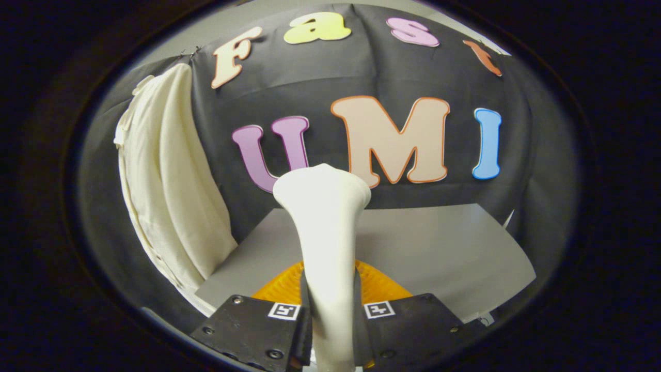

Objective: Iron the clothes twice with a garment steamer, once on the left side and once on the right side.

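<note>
Steamer [324, 227] stands up the middle of the frame, a cream-white handheld body clamped between the two fingers of the gripper [330, 315] — both fingers press against its narrow handle from either side at the bottom centre. From that grip the handle rises and widens into a rounded head, which ends near the centre of the frame in front of the black cloth wall [516, 170]. An orange, ribbed part [379, 287] of the steamer flares out to both sides just behind the fingers, low in the frame. Each finger carries a small square black-and-white marker [284, 310] on its upper face, one on either side of the handle.

A cream-coloured garment [165, 181] hangs at the left of the frame against the wall, reaching from the upper left down toward the lower left; long vertical folds run along it. It is well apart from the steamer head — dark wall shows between them. Behind the steamer, in the lower middle and lower right, lies a flat grey tabletop [444, 248], its far edge meeting the foot of the cloth wall.
</note>
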The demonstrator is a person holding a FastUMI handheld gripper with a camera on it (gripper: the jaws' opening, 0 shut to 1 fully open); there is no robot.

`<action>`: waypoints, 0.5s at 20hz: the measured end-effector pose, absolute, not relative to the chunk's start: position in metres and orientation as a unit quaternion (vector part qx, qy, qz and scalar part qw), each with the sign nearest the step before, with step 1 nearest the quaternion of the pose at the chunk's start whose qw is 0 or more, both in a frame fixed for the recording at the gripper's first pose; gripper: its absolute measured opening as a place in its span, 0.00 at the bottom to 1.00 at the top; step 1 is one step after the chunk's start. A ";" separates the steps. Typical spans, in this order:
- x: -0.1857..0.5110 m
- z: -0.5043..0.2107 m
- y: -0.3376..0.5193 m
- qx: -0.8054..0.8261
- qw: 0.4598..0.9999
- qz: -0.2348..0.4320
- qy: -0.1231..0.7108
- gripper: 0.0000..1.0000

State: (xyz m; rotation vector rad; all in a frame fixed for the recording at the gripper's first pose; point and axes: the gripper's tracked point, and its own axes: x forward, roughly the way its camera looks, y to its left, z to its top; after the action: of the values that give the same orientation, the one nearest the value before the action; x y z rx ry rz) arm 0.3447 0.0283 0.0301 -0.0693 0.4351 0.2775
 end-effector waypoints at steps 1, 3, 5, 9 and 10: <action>0.332 0.038 0.032 -0.026 0.969 0.138 0.203 0.31; 0.309 0.058 0.042 -0.010 0.974 0.140 0.177 0.31; 0.285 0.078 0.054 0.004 0.978 0.141 0.152 0.31; 0.237 0.112 0.092 0.025 0.980 0.157 0.124 0.31; 0.227 0.118 0.103 0.030 0.980 0.158 0.120 0.31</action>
State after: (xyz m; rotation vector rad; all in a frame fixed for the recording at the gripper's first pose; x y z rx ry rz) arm 0.2266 0.1028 0.1179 0.0599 0.2418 0.3191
